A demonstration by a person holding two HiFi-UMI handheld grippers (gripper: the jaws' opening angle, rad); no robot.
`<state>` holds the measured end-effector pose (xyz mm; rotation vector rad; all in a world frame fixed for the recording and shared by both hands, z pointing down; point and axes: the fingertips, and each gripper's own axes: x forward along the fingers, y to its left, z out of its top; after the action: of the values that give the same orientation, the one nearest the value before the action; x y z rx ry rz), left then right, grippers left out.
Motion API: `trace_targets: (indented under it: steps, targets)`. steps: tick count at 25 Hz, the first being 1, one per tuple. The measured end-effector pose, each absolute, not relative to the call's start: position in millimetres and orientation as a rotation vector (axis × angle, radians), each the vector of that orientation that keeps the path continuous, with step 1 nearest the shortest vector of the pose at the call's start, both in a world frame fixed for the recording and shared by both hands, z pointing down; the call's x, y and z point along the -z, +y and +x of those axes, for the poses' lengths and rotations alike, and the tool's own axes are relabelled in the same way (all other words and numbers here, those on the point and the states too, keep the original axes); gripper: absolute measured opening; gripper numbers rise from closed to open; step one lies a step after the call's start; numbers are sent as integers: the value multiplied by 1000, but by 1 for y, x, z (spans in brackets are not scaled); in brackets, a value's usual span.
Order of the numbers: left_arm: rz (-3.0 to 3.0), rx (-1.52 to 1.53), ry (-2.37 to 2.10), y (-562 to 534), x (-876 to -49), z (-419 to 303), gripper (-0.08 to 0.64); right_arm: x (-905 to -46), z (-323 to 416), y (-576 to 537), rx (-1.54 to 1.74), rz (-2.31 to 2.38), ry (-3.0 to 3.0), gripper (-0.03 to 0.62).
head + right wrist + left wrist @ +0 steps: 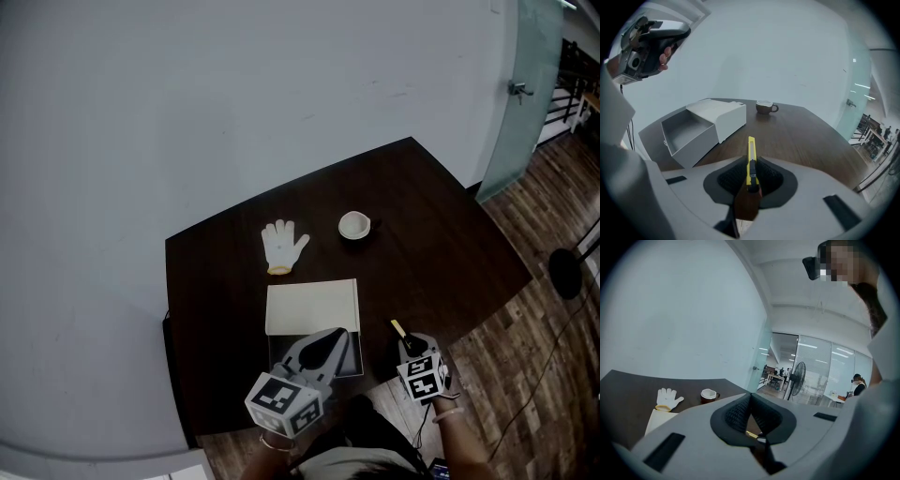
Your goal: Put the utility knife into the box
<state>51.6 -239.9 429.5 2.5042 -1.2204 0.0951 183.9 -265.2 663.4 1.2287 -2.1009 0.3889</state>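
Observation:
A yellow utility knife (751,159) sticks forward out of my right gripper (751,165), which is shut on its handle above the table's near edge. In the head view the knife (398,329) and the right gripper (410,345) are right of the white box (312,307). The box's drawer (685,129) is pulled out toward me and looks empty. My left gripper (323,349) hovers over that drawer. In its own view the left gripper (750,401) has its pads pressed together with nothing between them.
A white glove (284,246) and a small brown cup (354,225) lie beyond the box on the dark table (441,244). A wall runs behind the table, a glass door (525,94) stands at right, and wooden floor surrounds the near edges.

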Motion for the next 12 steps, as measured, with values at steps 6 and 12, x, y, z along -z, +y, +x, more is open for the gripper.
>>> trace_targets:
  steps: [6,12]
  targets:
    - [2517,-74,-1220,-229,-423,47,18,-645,178,-254,-374,1274,-2122,69]
    - [2532,-52,-1222,-217,-415,41,18,-627,170,-243,-339,1300,-2140,69]
